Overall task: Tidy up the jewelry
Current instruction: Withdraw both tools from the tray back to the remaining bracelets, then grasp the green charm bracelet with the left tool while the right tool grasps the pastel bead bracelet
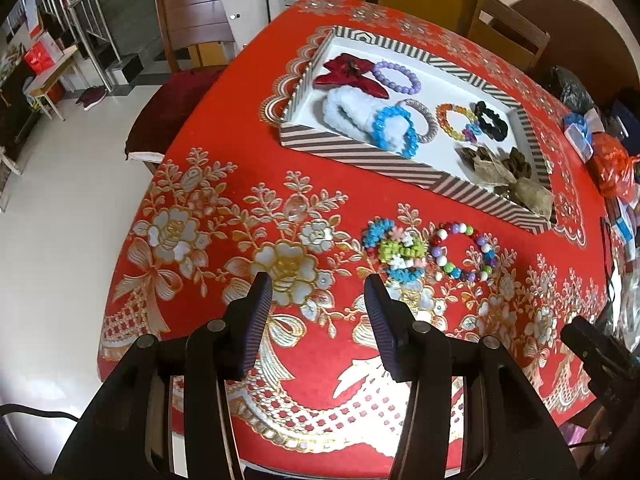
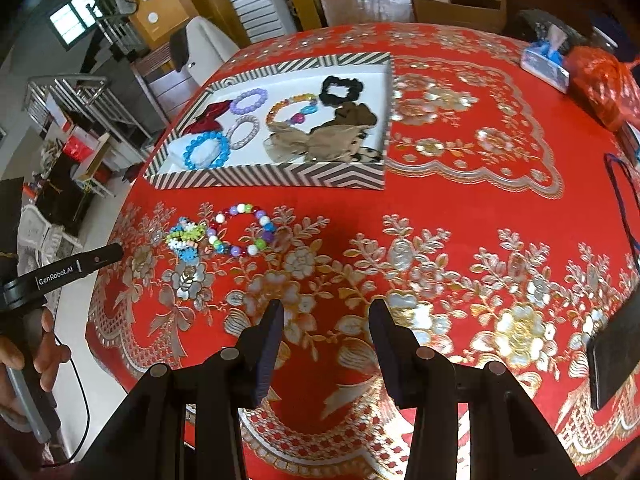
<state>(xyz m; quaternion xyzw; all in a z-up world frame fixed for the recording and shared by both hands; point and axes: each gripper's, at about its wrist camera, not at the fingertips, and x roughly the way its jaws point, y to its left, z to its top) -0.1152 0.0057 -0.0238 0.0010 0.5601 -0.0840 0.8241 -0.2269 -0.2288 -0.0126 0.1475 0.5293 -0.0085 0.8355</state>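
A striped tray [image 1: 352, 156] [image 2: 280, 174] with a white floor holds several bracelets, scrunchies and bows. On the red cloth in front of it lie a flower-bead bracelet [image 1: 394, 254] [image 2: 185, 239] and a multicoloured round-bead bracelet [image 1: 466, 250] [image 2: 242, 230], side by side and touching. My left gripper [image 1: 318, 292] is open and empty, hovering near the table's front edge, just left of the flower bracelet. My right gripper [image 2: 328, 316] is open and empty, nearer the table's front, right of both bracelets.
The red floral tablecloth [image 1: 240, 240] [image 2: 460, 240] covers the table. At the right edge sit a blue tissue pack [image 2: 546, 62], an orange bag [image 2: 604, 84], a blue cord [image 2: 624, 200] and a dark phone [image 2: 616, 352]. Chairs stand behind the table.
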